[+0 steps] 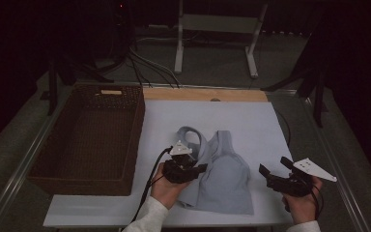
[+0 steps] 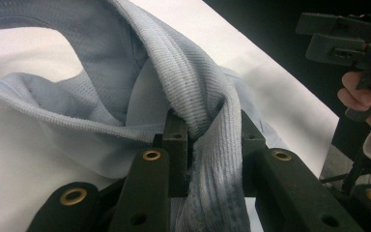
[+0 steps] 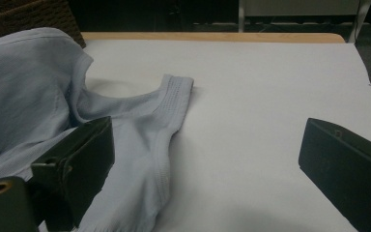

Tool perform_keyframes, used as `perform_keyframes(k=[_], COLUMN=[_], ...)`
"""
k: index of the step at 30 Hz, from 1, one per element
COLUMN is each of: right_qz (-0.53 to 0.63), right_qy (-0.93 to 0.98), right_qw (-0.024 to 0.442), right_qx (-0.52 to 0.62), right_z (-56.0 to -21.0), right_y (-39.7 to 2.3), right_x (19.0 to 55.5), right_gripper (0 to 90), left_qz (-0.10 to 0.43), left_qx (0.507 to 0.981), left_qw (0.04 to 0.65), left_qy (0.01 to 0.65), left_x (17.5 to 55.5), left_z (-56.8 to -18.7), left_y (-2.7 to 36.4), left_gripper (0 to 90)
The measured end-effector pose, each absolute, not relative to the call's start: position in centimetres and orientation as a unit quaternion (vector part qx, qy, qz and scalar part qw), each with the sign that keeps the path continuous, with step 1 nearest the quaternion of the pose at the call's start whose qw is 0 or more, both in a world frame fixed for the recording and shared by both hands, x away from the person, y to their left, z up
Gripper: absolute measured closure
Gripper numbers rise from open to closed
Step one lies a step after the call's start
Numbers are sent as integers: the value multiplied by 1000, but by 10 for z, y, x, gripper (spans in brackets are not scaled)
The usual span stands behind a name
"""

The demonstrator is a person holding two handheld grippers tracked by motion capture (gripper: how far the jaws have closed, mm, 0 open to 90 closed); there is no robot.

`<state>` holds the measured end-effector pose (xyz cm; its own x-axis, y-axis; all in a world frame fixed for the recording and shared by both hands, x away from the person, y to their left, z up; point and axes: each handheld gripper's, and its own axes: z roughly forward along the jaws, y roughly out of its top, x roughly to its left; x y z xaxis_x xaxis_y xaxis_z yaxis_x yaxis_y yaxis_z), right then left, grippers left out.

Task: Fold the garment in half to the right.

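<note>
A pale blue sleeveless top (image 1: pixel 227 179) lies partly rumpled on the white tabletop (image 1: pixel 241 116). My left gripper (image 1: pixel 200 168) rests at the garment's left edge, shut on a ribbed band of the cloth. In the left gripper view the band (image 2: pixel 188 82) is bunched and pinched between the two jaws of the left gripper (image 2: pixel 207 128). My right gripper (image 1: pixel 274 166) hovers just right of the top, open, nothing between its jaws. In the right gripper view the right gripper (image 3: pixel 207 159) faces bare table, with the top (image 3: pixel 24 96) and one strap (image 3: pixel 176 92) to its left.
A dark wicker basket (image 1: pixel 137 121) stands along the table's left side, close to the garment. A wooden strip (image 1: pixel 203 94) runs along the far edge. The right hand and its gripper (image 2: pixel 348 34) appear far off in the left gripper view. Cables (image 1: pixel 147 186) trail from the left gripper.
</note>
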<state>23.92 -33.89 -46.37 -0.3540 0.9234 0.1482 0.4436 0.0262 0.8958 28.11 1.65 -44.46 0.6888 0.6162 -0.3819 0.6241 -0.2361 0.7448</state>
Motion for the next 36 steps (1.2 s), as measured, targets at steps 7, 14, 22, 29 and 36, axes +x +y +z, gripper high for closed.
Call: perform_keyframes(k=[7, 14, 22, 29, 36], right_qz=[476, 476, 476, 476, 476], right_qy=[671, 671, 671, 671, 671], right_qw=[251, 251, 251, 251, 250], right_qx=[510, 510, 509, 509, 509], right_z=[-464, -464, -464, -464, -464], right_y=[-339, -339, -339, -339, -339], right_x=[239, 240, 239, 239, 239], right_gripper=[60, 60, 60, 60, 61], left_qz=[-8, -15, -21, -27, -31], left_qx=[783, 784, 784, 784, 784], left_qw=[477, 479, 479, 477, 476], left_qy=[398, 395, 395, 396, 396], left_x=[285, 287, 290, 293, 297], left_z=[-445, -445, -447, -451, -452], left_y=[12, 3, -8, -17, -25], left_gripper=[744, 741, 740, 739, 739])
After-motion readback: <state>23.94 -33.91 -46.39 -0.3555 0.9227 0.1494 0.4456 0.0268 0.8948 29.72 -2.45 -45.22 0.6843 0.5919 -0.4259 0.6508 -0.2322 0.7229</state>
